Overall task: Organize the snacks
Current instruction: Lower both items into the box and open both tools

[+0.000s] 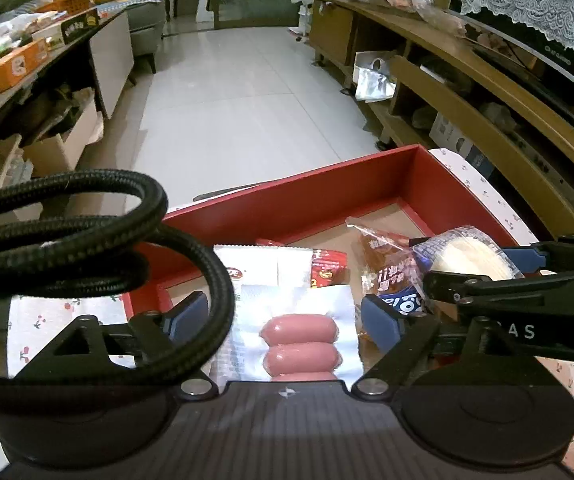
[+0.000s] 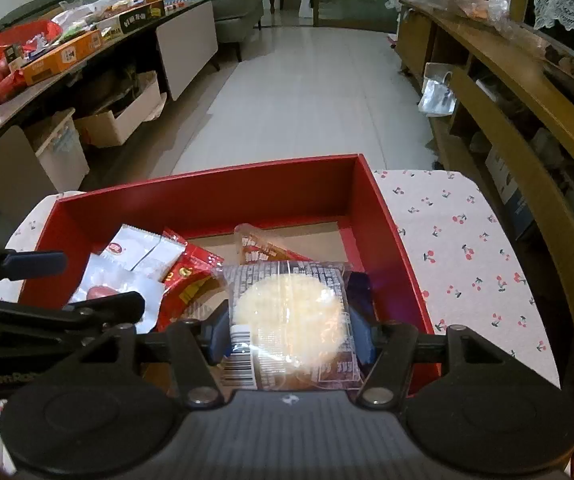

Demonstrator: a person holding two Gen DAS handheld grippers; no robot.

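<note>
A red box (image 1: 287, 204) (image 2: 207, 200) stands on a cherry-print tablecloth (image 2: 459, 248). My left gripper (image 1: 287, 320) hangs over the box's near left part, its blue pads (image 1: 383, 322) wide apart on either side of a sausage pack (image 1: 299, 340) (image 2: 103, 292); I cannot tell if they touch it. My right gripper (image 2: 291, 320) is shut on a clear-wrapped rice cracker (image 2: 287, 320) (image 1: 471, 256) above the box's near right part. A white packet (image 1: 263, 264) (image 2: 139, 248), a red packet (image 1: 329, 270) (image 2: 191, 272) and an orange cake pack (image 1: 383, 260) (image 2: 263, 248) lie in the box.
A black braided cable (image 1: 99, 240) loops across the left wrist view. A long counter (image 2: 47, 80) with snack boxes runs along the left. A wooden TV cabinet (image 2: 527, 92) runs along the right. A tiled floor (image 2: 307, 92) lies beyond the table.
</note>
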